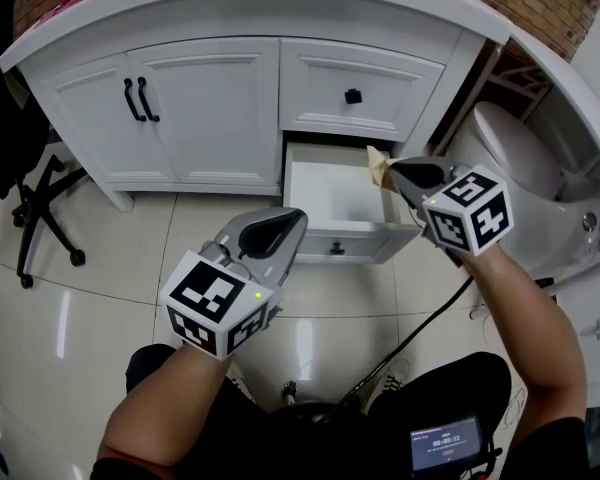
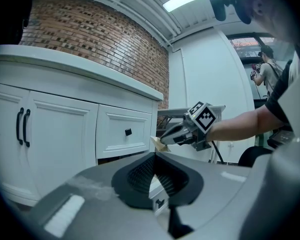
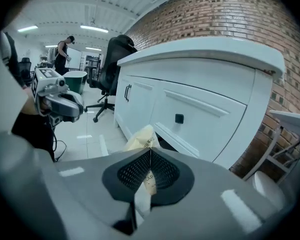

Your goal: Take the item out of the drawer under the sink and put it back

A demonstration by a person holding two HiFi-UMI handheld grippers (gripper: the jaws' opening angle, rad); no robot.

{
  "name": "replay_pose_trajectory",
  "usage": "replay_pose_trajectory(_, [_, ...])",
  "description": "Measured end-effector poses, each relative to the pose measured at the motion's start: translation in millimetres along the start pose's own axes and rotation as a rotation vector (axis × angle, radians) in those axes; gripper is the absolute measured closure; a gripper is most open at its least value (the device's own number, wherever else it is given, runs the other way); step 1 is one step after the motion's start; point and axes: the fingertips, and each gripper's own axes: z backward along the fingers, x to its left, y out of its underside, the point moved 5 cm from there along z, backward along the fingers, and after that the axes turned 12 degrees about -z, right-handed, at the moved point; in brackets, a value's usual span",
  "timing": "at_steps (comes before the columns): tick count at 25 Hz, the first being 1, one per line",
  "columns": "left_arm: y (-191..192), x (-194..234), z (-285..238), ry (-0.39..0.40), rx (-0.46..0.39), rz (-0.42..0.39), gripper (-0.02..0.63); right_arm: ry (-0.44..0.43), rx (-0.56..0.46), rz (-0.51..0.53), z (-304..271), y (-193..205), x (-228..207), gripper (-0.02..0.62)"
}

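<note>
The lower drawer [image 1: 332, 204] under the white sink cabinet stands pulled out and looks empty inside. My right gripper [image 1: 392, 172] hangs over the drawer's right edge, shut on a flat cream paper packet [image 1: 377, 163]. In the right gripper view the packet [image 3: 142, 140] sticks out beyond the shut jaws. My left gripper [image 1: 280, 220] hovers in front of the drawer's left corner, jaws shut with nothing between them. From the left gripper view the right gripper [image 2: 166, 138] and the packet [image 2: 156, 143] show beyond the drawer front.
A closed upper drawer [image 1: 360, 87] with a black knob sits above the open one. Double cabinet doors [image 1: 160, 108] with black handles are at the left. A toilet [image 1: 525, 173] stands right of the cabinet. An office chair's base [image 1: 42, 213] is at the far left.
</note>
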Motion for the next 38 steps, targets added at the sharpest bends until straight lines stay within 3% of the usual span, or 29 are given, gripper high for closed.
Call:
replay_pose_trajectory(4, [-1, 0, 0, 0.002, -0.003, 0.001, 0.601, -0.008, 0.058, 0.032, -33, 2, -14, 0.586])
replay_pose_trajectory(9, [0, 0, -2, -0.001, -0.001, 0.001, 0.601, -0.017, 0.151, 0.143, -83, 11, -23, 0.586])
replay_pose_trajectory(22, [2, 11, -1, -0.021, -0.002, 0.019, 0.601, -0.077, 0.419, 0.294, -184, 65, -21, 0.584])
replay_pose_trajectory(30, [5, 13, 1, -0.021, 0.008, 0.026, 0.601, -0.156, 0.404, 0.274, -203, 66, -7, 0.581])
replay_pose_trajectory(32, [6, 13, 0, -0.018, 0.012, 0.026, 0.601, -0.166, 0.412, 0.273, -203, 67, -5, 0.523])
replay_pose_trajectory(38, [5, 12, 0, -0.017, 0.012, 0.021, 0.601, -0.138, 0.391, 0.256, -189, 60, -9, 0.518])
